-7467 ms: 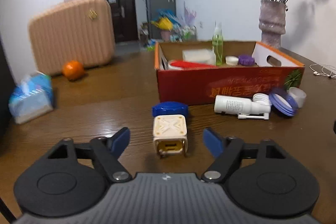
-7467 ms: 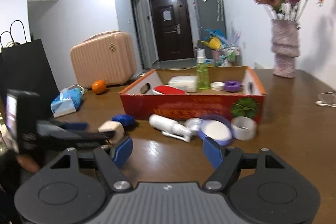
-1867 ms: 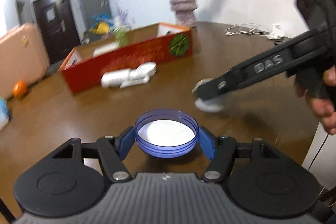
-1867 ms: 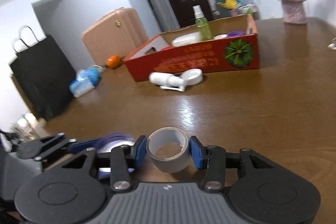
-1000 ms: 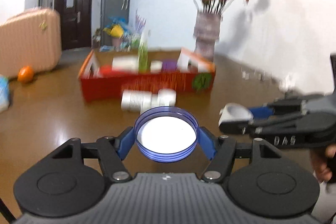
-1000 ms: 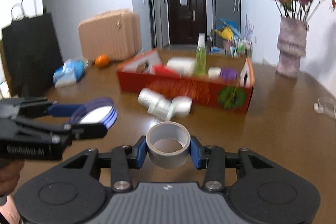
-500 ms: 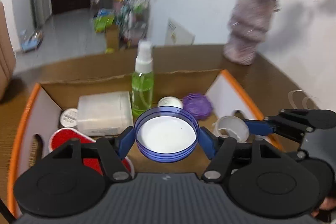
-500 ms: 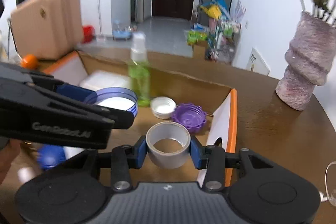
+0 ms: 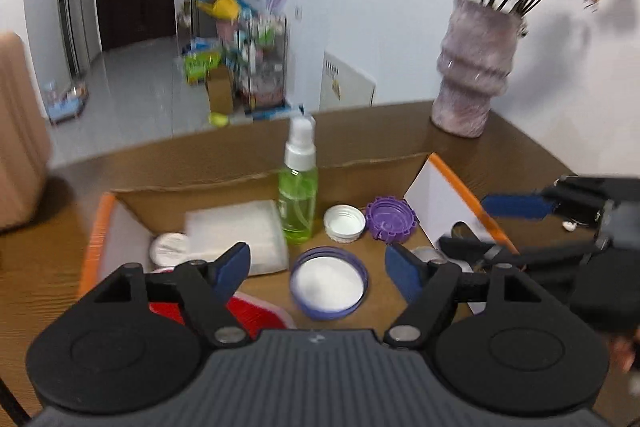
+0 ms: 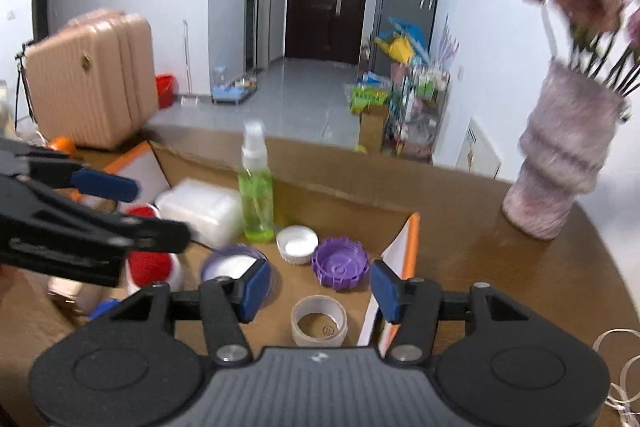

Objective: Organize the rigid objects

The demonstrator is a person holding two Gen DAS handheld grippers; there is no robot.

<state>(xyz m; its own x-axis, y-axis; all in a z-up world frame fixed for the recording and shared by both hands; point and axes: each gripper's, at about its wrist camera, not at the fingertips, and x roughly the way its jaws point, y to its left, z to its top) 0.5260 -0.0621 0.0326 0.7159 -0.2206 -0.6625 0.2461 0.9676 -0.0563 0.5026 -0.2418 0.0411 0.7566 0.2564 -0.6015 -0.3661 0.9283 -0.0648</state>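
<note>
Two tools are seen above one open cardboard box with orange-edged flaps, which stands on a brown wooden worktop. The left tool has its blue-padded jaws spread; they have just been opening, and the one round blue-rimmed lid with a white inside lies on the box floor between them, touched by neither pad. The right tool is likewise spread, its jaws having just been opening, and the one grey tape roll lies on the box floor below the gap, free of both pads, close to the box's right end flap.

Counted inside the box besides these: one upright green spray bottle with a white pump top, one small white ribbed cap, one purple notched screw lid just beside that cap, one translucent white rectangular container, one small round white tub lid at its left, and one red item with a white rim, partly hidden by the left tool.

Outside the box, one mottled pink-grey vase holding dried pink flowers stands on the worktop to the right. One peach ribbed suitcase and one orange fruit are seen at the left.
</note>
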